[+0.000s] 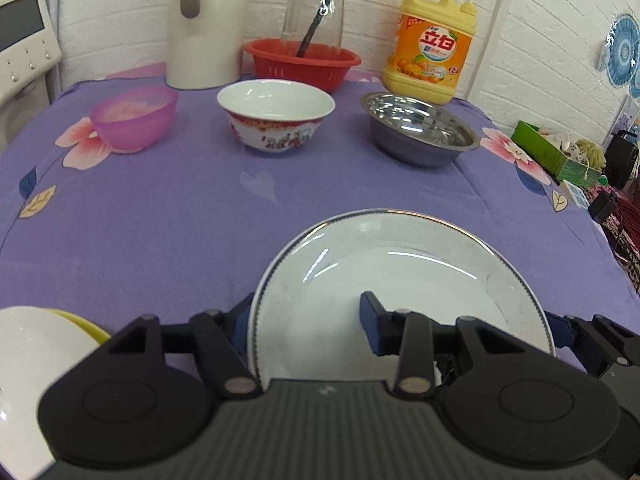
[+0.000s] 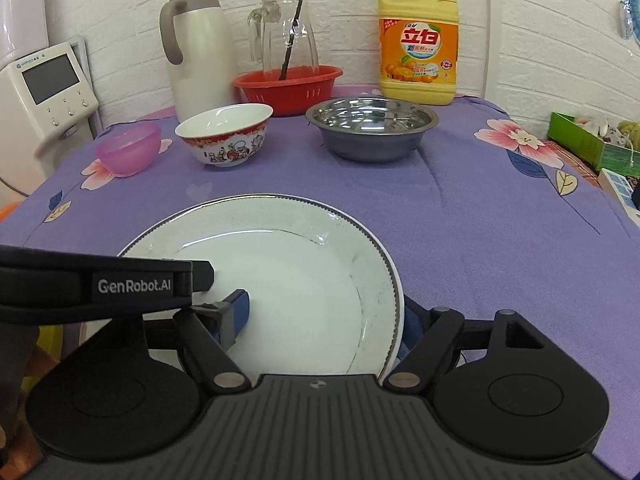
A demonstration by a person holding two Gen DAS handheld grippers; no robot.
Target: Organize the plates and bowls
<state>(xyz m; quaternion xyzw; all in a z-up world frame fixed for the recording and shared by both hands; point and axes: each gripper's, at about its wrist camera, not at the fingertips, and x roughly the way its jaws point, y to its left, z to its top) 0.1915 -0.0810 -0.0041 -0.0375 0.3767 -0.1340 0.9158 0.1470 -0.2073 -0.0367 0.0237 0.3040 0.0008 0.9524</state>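
A white plate [image 1: 400, 272] [image 2: 288, 264] with a dark patterned rim lies near me on the purple flowered cloth [image 1: 160, 240]. My left gripper [image 1: 306, 330] is shut on the plate's left rim, one pad outside the edge and one on the inner face. My right gripper [image 2: 324, 316] stands wide open astride the plate's right rim, its pads off the plate. Along the back stand a pink plastic bowl [image 1: 134, 120], a red-patterned ceramic bowl [image 1: 276, 120] and a steel bowl [image 1: 420, 132]. At the lower left a white dish [image 1: 28, 360] rests on a yellow one [image 1: 84, 322].
Against the brick wall stand a cream thermos [image 1: 208, 24], a glass jug [image 1: 316, 8] in a red basket [image 1: 304, 64] and a yellow detergent bottle [image 1: 432, 40]. A white appliance [image 2: 48, 100] is at the left. A green box [image 2: 584, 140] and clutter lie past the table's right edge.
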